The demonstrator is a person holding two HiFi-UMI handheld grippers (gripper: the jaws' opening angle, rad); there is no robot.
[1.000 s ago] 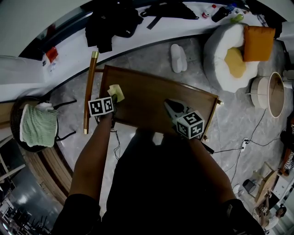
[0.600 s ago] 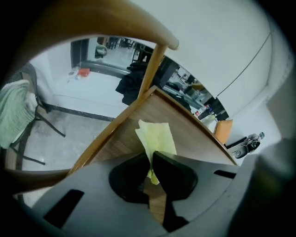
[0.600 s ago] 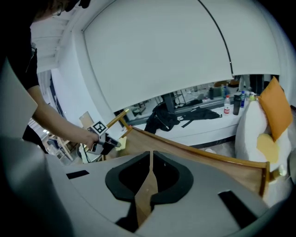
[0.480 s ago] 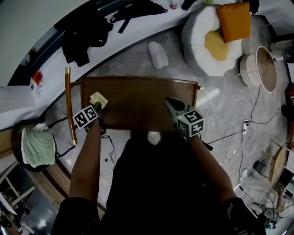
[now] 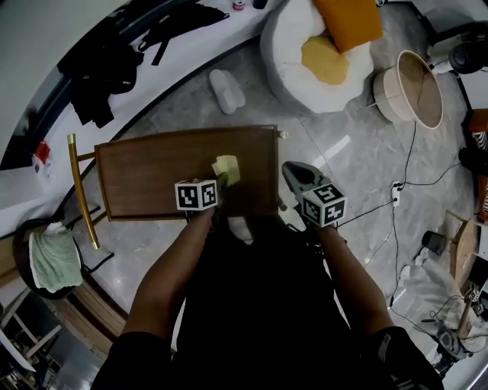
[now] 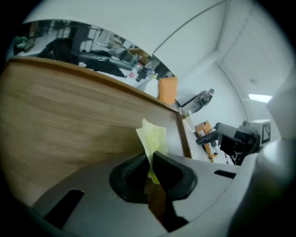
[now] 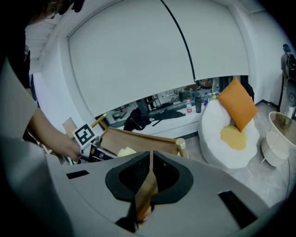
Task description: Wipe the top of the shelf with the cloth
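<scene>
Shelf top: the brown wooden shelf top [image 5: 149, 171] [image 6: 64, 115] is a flat board with a thin raised rim, seen from above in the head view.
Cloth: the small yellow cloth [image 5: 226, 167] [image 6: 153, 135] lies on the right half of the shelf top, a bit nearer the person's edge than the far edge. One end sticks up and out past the jaws.
Left gripper: the left gripper [image 5: 220, 180] [image 6: 151, 160] is over the right half of the shelf top. Its two jaws are pinched tight on the cloth, and the cloth touches the wood.
Right gripper: the right gripper [image 5: 293, 170] [image 7: 151, 158] is off the right end of the shelf, just beside its corner and above the floor. Its jaws are pressed together with nothing between them.
Arms: both of the person's arms reach forward from the bottom of the head view, one to each gripper.
Floor: the grey floor [image 5: 343, 152] shines like stone.
Beanbag: a big white beanbag [image 5: 286, 49] sits past the shelf, with an orange cushion [image 5: 347, 19] and a yellow cushion [image 5: 324, 59] on it.
Slipper: a white slipper [image 5: 227, 90] lies on the floor between the shelf and the wall.
Basket: a round pale basket [image 5: 408, 87] stands to the right of the beanbag.
Gold pole: a gold pole [image 5: 81, 190] lies just past the left end of the shelf.
Green towel: a green towel [image 5: 53, 260] sits on a dark round seat at the far left.
</scene>
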